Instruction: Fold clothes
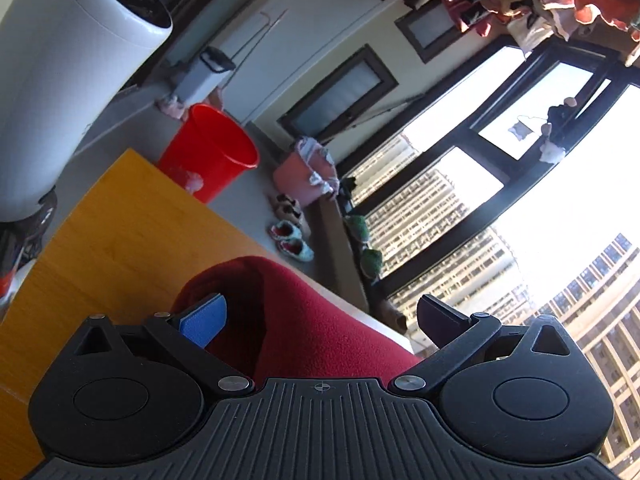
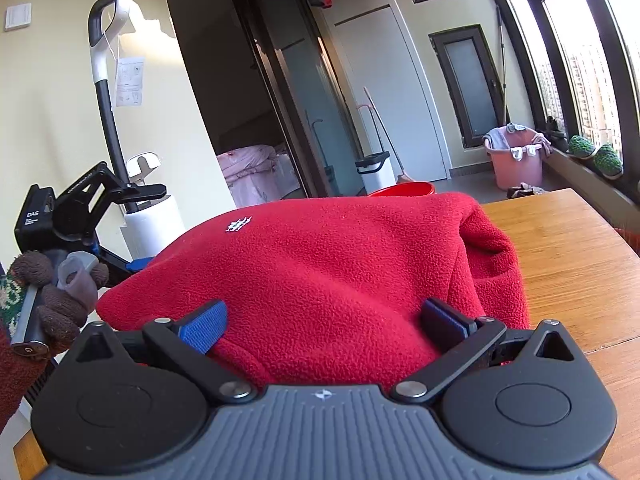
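Both hand-held grippers gape wide over red fleece [image 2: 320, 264] on table [image 2: 560, 248].

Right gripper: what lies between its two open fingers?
In the right wrist view, red fleece garment fills the gap of the right gripper; its fingers are spread open, not clamped. The wooden table shows beside it.

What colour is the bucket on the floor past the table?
Red, seen best in the left wrist view.

Fleece [image 2: 320, 272] on table [image 2: 568, 248], bucket [image 2: 404, 190] behind.
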`<state>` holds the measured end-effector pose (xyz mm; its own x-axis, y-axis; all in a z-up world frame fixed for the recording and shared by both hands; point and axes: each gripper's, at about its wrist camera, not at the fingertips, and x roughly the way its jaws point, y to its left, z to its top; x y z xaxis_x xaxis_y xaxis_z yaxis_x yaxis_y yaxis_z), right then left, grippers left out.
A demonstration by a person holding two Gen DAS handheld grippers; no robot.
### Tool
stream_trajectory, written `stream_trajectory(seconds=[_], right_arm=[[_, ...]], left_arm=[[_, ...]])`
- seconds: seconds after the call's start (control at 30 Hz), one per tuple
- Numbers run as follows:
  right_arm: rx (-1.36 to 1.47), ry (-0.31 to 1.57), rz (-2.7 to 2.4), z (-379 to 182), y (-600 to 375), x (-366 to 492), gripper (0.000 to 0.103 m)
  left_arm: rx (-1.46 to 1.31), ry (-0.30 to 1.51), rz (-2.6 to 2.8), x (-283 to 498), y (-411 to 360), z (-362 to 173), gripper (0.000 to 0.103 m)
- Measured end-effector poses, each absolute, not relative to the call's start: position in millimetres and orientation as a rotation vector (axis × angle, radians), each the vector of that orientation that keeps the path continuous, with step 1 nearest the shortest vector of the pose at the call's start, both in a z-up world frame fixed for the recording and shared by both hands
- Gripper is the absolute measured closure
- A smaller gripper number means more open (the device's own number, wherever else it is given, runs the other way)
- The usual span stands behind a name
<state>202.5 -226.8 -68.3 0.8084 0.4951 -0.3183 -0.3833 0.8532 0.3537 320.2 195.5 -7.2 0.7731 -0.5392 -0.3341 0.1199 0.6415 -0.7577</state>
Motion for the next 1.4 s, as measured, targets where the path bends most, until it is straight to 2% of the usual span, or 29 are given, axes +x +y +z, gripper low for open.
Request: stream_trajectory(seconds=[0.13, 0.2, 0.37, 0.6, 0.63, 0.73, 0.83, 0.97, 1.03, 1.17, 1.27, 1.33, 1.4], right_arm=[[0.304, 0.408, 0.479, -69.7, -231.1, 201.9, 0.0], [0.303, 0.408, 0.472, -69.7, -231.4, 201.5, 0.0], [0.238, 0.459, 0.414, -68.5, -220.4, 207.0, 0.0], [0.213, 0.471, 0.397, -67.5, -215.6, 208.0, 0.0], [0.213, 0.47, 0.396, -67.5, -215.4, 207.8, 0.0], [0.213, 0.469, 0.398, -68.8, -216.4, 206.4, 0.0], [0.222, 0.466, 0.405, -68.3, -218.0, 207.2, 0.0], [0.227, 0.462, 0.42, -67.2, -219.5, 205.6, 0.0], [0.185, 0.476, 0.419, -65.2, -215.7, 204.5, 0.0], [0.112, 0.51, 0.442, -54.9, -214.4, 205.5, 0.0], [0.065, 0.469, 0.451, -17.1, -212.1, 203.9, 0.001], [-0.048, 0.396, 0.461, 22.8, -194.4, 204.0, 0.005], [-0.19, 0.366, 0.478, 55.2, -161.8, 211.4, 0.023]], left_arm=[[-0.915, 0.744, -0.474, 360.4, 188.0, -41.7, 0.0], [-1.063, 0.824, -0.499, 378.4, 191.2, -71.1, 0.0], [-1.229, 0.636, -0.633, 381.3, 207.4, -68.3, 0.001], [-1.103, 0.204, -0.888, 329.1, 215.6, 31.4, 0.0], [-1.085, 0.194, -0.861, 320.5, 216.4, 44.3, 0.0], [-0.958, 0.316, -0.758, 315.0, 202.6, 60.3, 0.0], [-0.73, 0.505, -0.635, 316.4, 165.4, 45.7, 0.0], [-0.45, 0.634, -0.503, 303.4, 117.0, -1.5, 0.0], [-0.335, 0.609, -0.417, 290.5, 97.8, -22.5, 0.0], [-0.433, 0.504, -0.393, 268.9, 102.0, -35.4, 0.0], [-0.405, 0.449, -0.381, 255.7, 98.3, -35.8, 0.0], [-0.386, 0.416, -0.368, 250.5, 94.9, -34.5, 0.0], [-0.368, 0.389, -0.348, 246.4, 89.4, -32.5, 0.0]])
